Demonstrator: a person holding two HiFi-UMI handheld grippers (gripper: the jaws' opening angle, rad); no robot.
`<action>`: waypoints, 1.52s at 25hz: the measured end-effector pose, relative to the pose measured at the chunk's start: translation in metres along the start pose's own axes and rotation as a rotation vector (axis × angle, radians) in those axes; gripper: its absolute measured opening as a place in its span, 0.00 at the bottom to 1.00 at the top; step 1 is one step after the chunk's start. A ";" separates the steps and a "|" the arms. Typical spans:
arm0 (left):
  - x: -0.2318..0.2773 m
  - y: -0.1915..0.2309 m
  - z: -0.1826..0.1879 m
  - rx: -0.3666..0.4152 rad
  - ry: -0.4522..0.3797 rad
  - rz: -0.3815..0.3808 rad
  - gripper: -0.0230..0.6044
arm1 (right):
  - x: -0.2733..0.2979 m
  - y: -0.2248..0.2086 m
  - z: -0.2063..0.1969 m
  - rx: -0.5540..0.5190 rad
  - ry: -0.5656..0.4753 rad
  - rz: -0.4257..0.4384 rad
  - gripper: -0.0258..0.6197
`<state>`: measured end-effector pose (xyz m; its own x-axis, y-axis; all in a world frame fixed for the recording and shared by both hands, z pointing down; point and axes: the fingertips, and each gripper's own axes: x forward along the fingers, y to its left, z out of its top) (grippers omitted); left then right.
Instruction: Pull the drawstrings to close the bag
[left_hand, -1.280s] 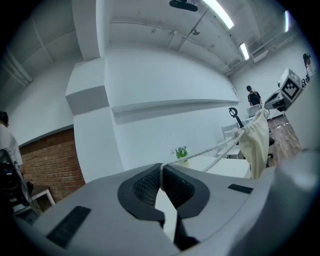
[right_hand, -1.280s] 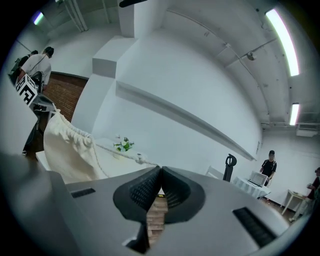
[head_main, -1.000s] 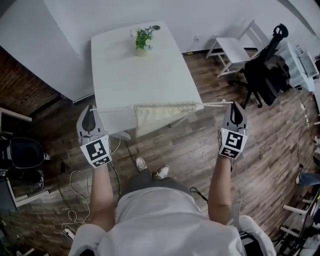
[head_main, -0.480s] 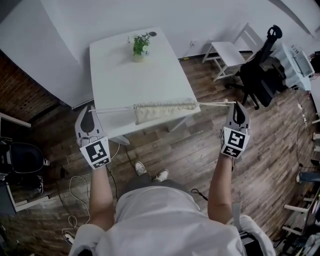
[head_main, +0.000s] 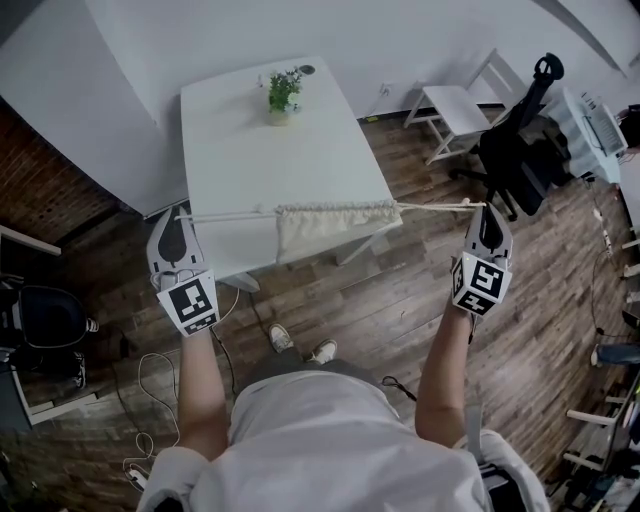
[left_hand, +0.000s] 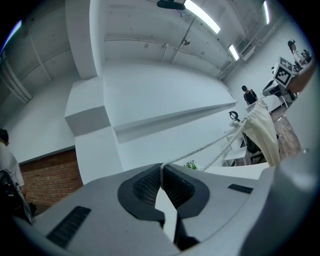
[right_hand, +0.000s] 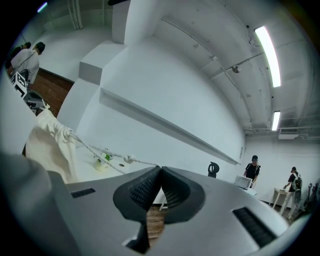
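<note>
White rectangular table (head_main: 250, 150) lies beyond both tongs. Cream cloth bag (head_main: 325, 228), mouth gathered in pleats, hangs midway between them. Left tongs (head_main: 178, 213) and right tongs (head_main: 487, 208) each pinch twisted white drawstrings (head_main: 230, 214), taut and level. Small green potted plant (head_main: 283, 92) sits far beyond.

Both arms are stretched forward, wide apart. The left tongs (head_main: 178, 214), centre left, and the right tongs (head_main: 487, 208), centre right, are each clamped shut on a drawstring (head_main: 230, 214).
</note>
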<state>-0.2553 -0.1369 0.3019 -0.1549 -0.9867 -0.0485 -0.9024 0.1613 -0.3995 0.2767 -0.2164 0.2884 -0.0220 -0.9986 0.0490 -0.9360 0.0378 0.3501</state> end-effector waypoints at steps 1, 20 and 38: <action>0.000 0.002 -0.001 -0.005 0.002 0.002 0.06 | -0.001 -0.002 0.001 0.000 0.000 -0.004 0.10; 0.001 0.023 -0.004 -0.037 -0.009 0.006 0.06 | -0.019 -0.026 0.019 0.054 -0.039 -0.050 0.10; 0.002 0.025 -0.002 -0.123 0.010 0.017 0.07 | -0.029 -0.044 0.007 0.075 -0.013 -0.082 0.10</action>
<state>-0.2791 -0.1343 0.2933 -0.1742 -0.9837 -0.0449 -0.9421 0.1798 -0.2832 0.3161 -0.1895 0.2651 0.0517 -0.9986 0.0108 -0.9585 -0.0465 0.2811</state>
